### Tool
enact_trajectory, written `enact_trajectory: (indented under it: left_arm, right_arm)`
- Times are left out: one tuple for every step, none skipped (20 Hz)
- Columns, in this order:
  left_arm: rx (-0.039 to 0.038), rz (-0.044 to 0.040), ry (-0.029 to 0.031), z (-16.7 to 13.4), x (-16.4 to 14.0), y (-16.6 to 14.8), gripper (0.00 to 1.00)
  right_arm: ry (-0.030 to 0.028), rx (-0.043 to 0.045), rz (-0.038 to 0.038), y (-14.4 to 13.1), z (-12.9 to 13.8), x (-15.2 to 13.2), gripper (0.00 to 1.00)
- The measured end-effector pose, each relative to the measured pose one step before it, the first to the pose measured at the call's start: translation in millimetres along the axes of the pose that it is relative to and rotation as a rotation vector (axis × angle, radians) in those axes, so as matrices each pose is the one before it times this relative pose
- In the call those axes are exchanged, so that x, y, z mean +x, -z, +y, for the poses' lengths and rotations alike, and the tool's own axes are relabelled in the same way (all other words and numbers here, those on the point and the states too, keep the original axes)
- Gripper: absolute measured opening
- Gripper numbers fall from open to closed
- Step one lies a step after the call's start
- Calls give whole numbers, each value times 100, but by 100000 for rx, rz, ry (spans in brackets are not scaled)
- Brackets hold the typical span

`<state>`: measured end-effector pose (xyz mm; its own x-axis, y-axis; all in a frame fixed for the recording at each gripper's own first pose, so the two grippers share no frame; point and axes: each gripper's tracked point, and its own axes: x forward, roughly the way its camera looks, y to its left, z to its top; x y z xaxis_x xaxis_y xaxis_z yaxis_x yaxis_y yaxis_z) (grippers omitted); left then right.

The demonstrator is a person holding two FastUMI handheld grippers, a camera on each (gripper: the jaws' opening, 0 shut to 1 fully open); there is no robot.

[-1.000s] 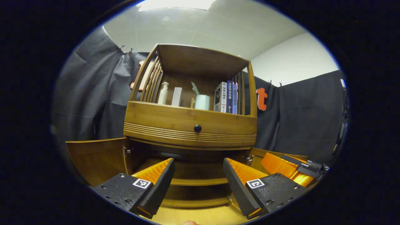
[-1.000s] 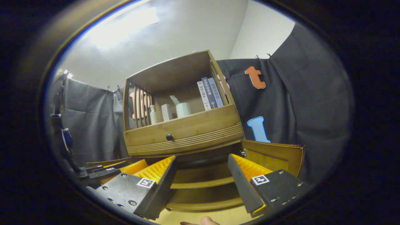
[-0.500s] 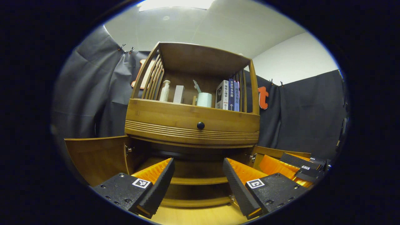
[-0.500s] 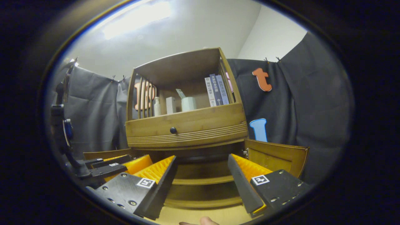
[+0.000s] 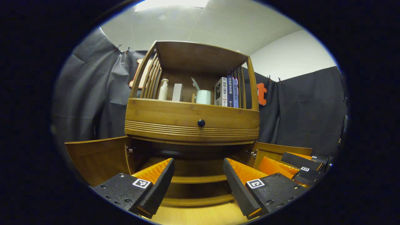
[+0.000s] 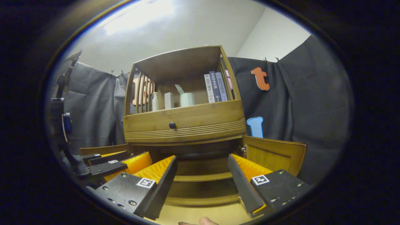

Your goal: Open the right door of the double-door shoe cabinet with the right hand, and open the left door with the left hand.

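Shoe cabinet (image 5: 191, 122) straight ahead, left door (image 5: 97, 157) swung out to its left, right door (image 6: 273, 156) out to its right, inner shelves (image 5: 197, 178) between them, books (image 5: 227, 93) on top compartment's right.

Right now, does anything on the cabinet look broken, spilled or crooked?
Nothing stands out. Both doors, left door and right door, hang open on their hinges, the books stand upright, and the cup and bottle sit upright on the shelf.

Booth: dark cloth wall (image 5: 300, 112) pinned by clips; white wall (image 5: 290, 59) above; pale ceiling (image 6: 175, 34) with lit panel (image 5: 170, 3); wooden floor (image 5: 200, 215).
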<state>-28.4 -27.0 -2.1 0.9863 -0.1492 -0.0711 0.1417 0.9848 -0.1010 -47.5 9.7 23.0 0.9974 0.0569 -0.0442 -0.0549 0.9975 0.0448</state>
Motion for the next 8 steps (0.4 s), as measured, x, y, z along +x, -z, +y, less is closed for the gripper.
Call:
enact_trajectory:
  left_arm:
    - [324, 566, 985, 125, 18, 146, 96]
    - [634, 565, 815, 31, 48, 124, 95]
    - [536, 348, 321, 147, -125, 79, 96]
    - [569, 369, -382, 273, 3, 63, 96]
    - [686, 541, -75, 165, 65, 148, 92]
    - [760, 430, 567, 20, 110, 128, 92]
    - [796, 424, 977, -89, 140, 169, 95]
    - [525, 320, 1287, -260, 89, 116, 95]
  right_arm:
    - [1005, -183, 215, 108, -25, -208, 96]
    - [1077, -270, 67, 159, -120, -162, 96]
    - [968, -455, 105, 134, -72, -245, 96]
    - [947, -509, -66, 92, 119, -258, 96]
    - [956, -534, -17, 156, -37, -250, 96]
    - [1196, -580, -215, 35, -59, -277, 96]
    - [1693, -736, -611, -48, -282, -328, 96]
    - [1830, -1009, -881, -109, -216, -295, 96]
